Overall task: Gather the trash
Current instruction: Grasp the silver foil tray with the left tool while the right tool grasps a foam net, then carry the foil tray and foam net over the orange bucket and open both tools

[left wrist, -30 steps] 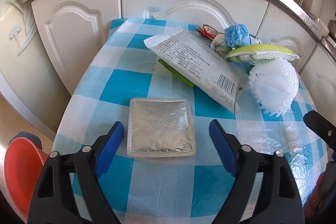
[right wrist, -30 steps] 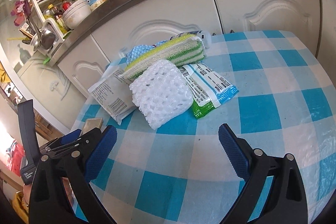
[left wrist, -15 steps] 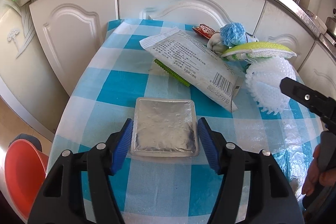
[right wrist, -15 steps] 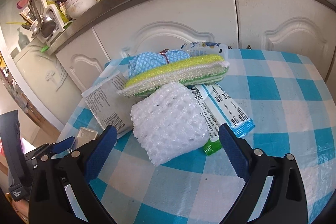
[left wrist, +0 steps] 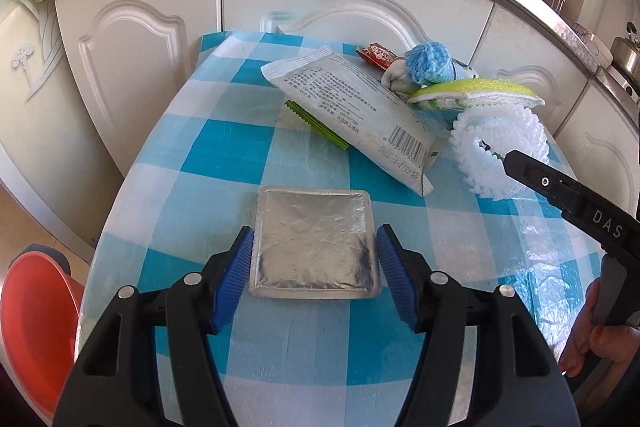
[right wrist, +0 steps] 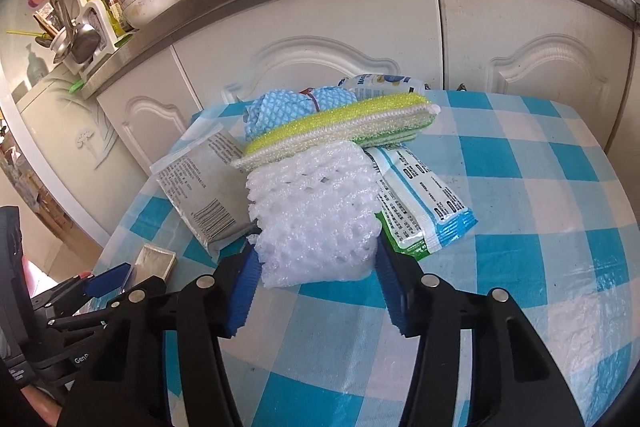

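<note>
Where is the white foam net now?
In the right wrist view, the white foam net lies mid-table between the right gripper's blue pads, just below the yellow-green sponge.

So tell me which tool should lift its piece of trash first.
Probably the left. The left tool has both pads against the flat foil packet, which lies alone. The right tool, jaws just closing, brackets the white foam net, tucked under the sponge.

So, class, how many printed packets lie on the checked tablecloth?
3: a grey barcoded packet left of the pile, a blue-edged packet right, a blue-white one behind; others may be hidden.
</note>
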